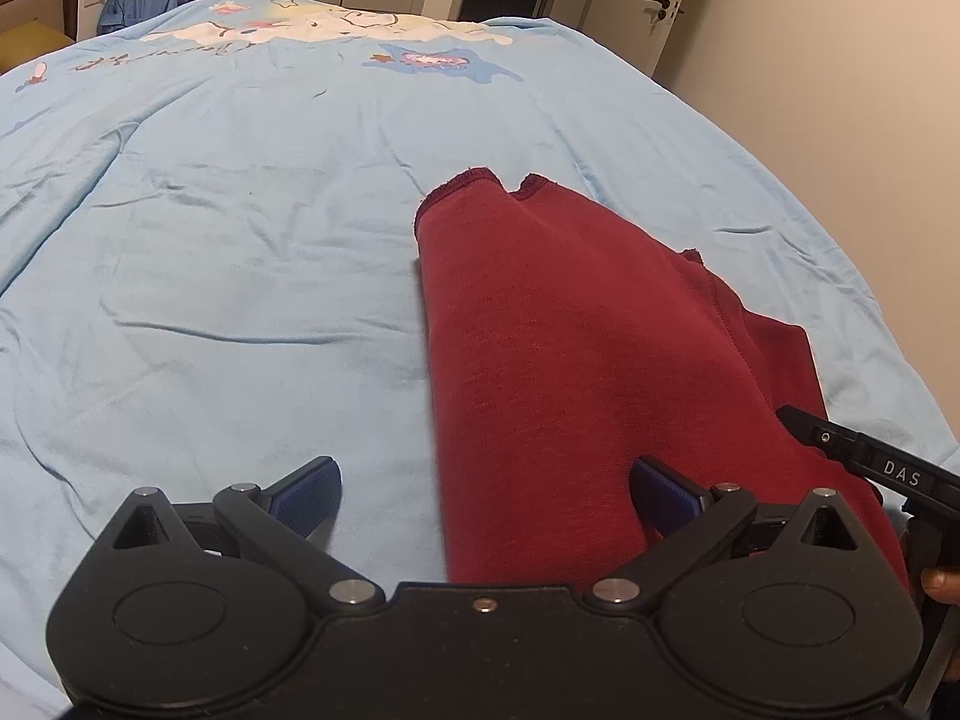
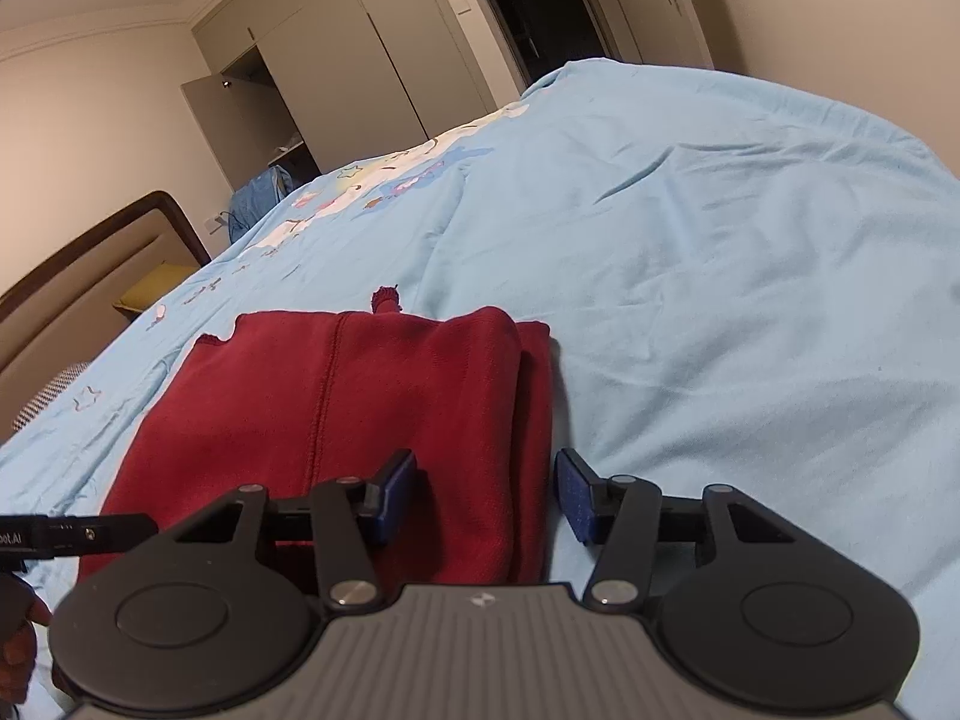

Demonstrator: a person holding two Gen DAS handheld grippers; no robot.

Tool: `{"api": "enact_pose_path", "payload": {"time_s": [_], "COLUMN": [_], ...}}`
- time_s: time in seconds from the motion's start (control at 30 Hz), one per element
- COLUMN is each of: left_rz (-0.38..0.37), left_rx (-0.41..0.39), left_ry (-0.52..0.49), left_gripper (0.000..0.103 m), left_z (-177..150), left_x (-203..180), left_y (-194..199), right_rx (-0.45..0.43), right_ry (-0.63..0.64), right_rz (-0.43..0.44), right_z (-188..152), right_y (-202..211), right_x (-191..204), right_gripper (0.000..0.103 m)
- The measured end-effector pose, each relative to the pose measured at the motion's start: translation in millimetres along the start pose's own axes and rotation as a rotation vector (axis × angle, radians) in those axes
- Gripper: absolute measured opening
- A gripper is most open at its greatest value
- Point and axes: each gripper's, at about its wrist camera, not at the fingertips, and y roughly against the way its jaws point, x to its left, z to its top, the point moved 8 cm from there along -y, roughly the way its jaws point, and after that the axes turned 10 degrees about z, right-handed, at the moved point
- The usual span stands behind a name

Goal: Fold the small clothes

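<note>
The dark red knitted cotton garment (image 2: 336, 420) lies partly folded on the pale blue bed cover with cartoon prints (image 2: 690, 276), near the edge of the bed closest to the person, and both tools hover at its near end. The step in hand looks like taking hold of the near hem to carry the next fold over. To do that well, the right gripper (image 2: 486, 495) should settle lower so that its blue pads straddle all the stacked layers at the garment's right edge — not just the top one — before it closes. As it stands, its jaws are parted and press on nothing; the doubled right edge of the cloth runs between them. The left gripper (image 1: 486, 498) is spread wide and empty, with the garment's left edge lying between its fingers; it should take the matching corner at the same depth, so the two sides lift level and the fold lands square.

The garment itself is a soft, thick jersey in wine red. From the right wrist view a stitched seam runs up its middle, a second layer peeks out along the right side, and a small ribbed tab sticks up at the far edge. From the left wrist view the far hem is ribbed and slightly wavy — it will probably want a smoothing pass once the fold is made.
</note>
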Motion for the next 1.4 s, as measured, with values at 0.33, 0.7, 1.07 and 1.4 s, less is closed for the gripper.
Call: {"api": "enact_pose_path", "payload": {"time_s": [0.33, 0.7, 1.07, 1.4], "left_rz": [-0.001, -0.073, -0.215, -0.283], "left_rx": [0.003, -0.091, -0.028, 0.063], "left_ry": [-0.001, 0.036, 0.267, 0.348], "left_gripper": [0.102, 0.093, 0.060, 0.039], "left_z": [3.8, 17.6, 21.4, 18.9], "left_x": [-1.6, 9.1, 44.6, 33.6], "left_y": [0.2, 19.3, 3.2, -20.4], "right_rx": [0.007, -0.022, -0.023, -0.022], "right_ry": [0.012, 0.039, 0.033, 0.040], "right_rz": [0.030, 0.010, 0.009, 0.002], "right_z": [23.0, 10.4, 5.9, 4.8], "right_y": [-15.8, -11.1, -14.2, -14.7], "right_x": [-4.8, -2.0, -2.9, -1.9], "right_gripper": [0.044, 0.027, 0.028, 0.028]}}
